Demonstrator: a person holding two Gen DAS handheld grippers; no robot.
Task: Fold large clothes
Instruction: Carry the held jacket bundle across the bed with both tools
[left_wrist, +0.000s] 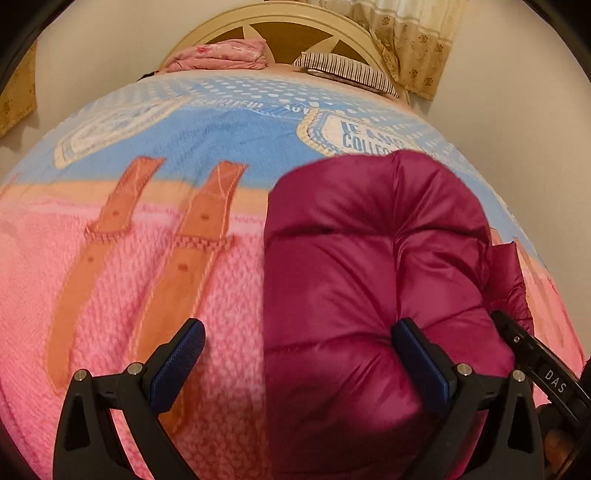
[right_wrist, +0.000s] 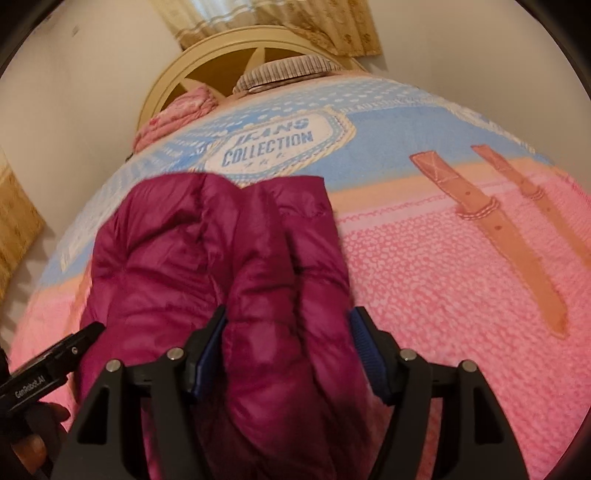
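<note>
A puffy magenta down jacket (left_wrist: 369, 258) lies folded into a bundle on the bed; it also shows in the right wrist view (right_wrist: 221, 251). My left gripper (left_wrist: 299, 354) is open, its right finger pressing into the jacket's near edge and its left finger over the bedspread. My right gripper (right_wrist: 288, 354) is open with its jaws standing on either side of a thick fold of the jacket's near end. The right gripper's body (left_wrist: 539, 354) shows at the right in the left wrist view, and the left gripper's body (right_wrist: 48, 365) shows at the lower left in the right wrist view.
The bed is covered by a pink and blue bedspread (left_wrist: 166, 295) printed with brown straps. A pink folded blanket (left_wrist: 218, 55) and a striped pillow (left_wrist: 347, 70) lie by the cream headboard (left_wrist: 280, 22). Curtains (left_wrist: 410, 40) hang behind.
</note>
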